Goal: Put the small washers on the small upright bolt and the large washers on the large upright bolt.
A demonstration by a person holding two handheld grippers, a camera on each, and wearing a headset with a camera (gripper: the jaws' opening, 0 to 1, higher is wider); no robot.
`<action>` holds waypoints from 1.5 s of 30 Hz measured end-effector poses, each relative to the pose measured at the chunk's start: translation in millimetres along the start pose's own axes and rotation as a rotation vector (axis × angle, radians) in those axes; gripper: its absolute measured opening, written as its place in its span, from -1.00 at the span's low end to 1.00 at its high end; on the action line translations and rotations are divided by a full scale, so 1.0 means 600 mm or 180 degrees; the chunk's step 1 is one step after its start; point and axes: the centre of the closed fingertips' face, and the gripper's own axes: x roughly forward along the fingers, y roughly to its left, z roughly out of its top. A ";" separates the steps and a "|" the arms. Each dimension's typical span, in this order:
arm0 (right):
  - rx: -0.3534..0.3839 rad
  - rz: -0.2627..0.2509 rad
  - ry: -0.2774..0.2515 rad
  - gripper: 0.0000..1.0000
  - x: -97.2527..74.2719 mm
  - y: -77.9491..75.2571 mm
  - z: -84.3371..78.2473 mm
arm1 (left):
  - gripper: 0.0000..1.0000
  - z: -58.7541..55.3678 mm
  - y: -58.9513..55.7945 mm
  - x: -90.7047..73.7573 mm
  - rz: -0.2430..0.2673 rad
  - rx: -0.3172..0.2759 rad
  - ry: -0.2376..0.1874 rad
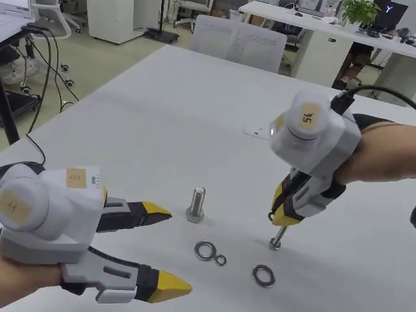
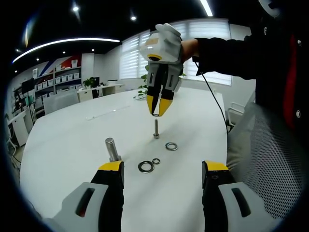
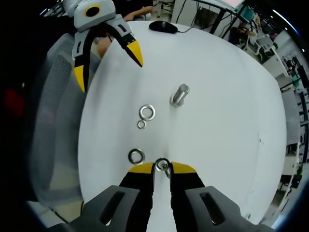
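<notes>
Tips of right hand-held gripper (image 1: 278, 220) down over small bolt (image 1: 276, 242), tight on washer (image 3: 162, 165); left hand-held gripper (image 1: 173, 248) agape.

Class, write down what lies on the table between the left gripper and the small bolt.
A large washer and a small washer, side by side, in the left gripper view.

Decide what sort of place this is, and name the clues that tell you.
Probably an open-plan office: more white desks beyond the table, a mesh chair, a potted plant, and blinds over the windows.
</notes>
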 end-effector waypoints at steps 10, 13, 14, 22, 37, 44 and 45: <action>0.0065 -0.0047 0.0041 -0.75 -0.014 -0.006 -0.023 | 0.29 -0.002 0.000 0.000 -0.0003 0.0004 0.0011; 0.0099 -0.0048 0.0062 -0.75 -0.014 -0.007 -0.032 | 0.29 -0.003 0.001 0.000 0.0000 0.0004 0.0015; 0.0116 -0.0051 0.0080 -0.75 -0.013 -0.008 -0.037 | 0.29 -0.003 0.001 0.000 0.0001 0.0004 0.0014; 0.0159 -0.0018 0.0089 -0.75 -0.002 -0.009 -0.045 | 0.29 -0.005 0.001 0.001 0.0002 0.0003 0.0030; 0.0156 0.0052 0.0126 -0.75 0.015 -0.012 -0.048 | 0.29 -0.006 0.004 0.003 -0.0003 -0.0001 0.0048; 0.0140 0.0088 0.0125 -0.75 0.021 -0.011 -0.046 | 0.28 -0.005 0.004 0.005 -0.0004 -0.0011 0.0052; 0.0141 0.0088 0.0126 -0.75 0.022 -0.011 -0.046 | 0.28 -0.005 0.004 0.005 -0.0006 -0.0011 0.0053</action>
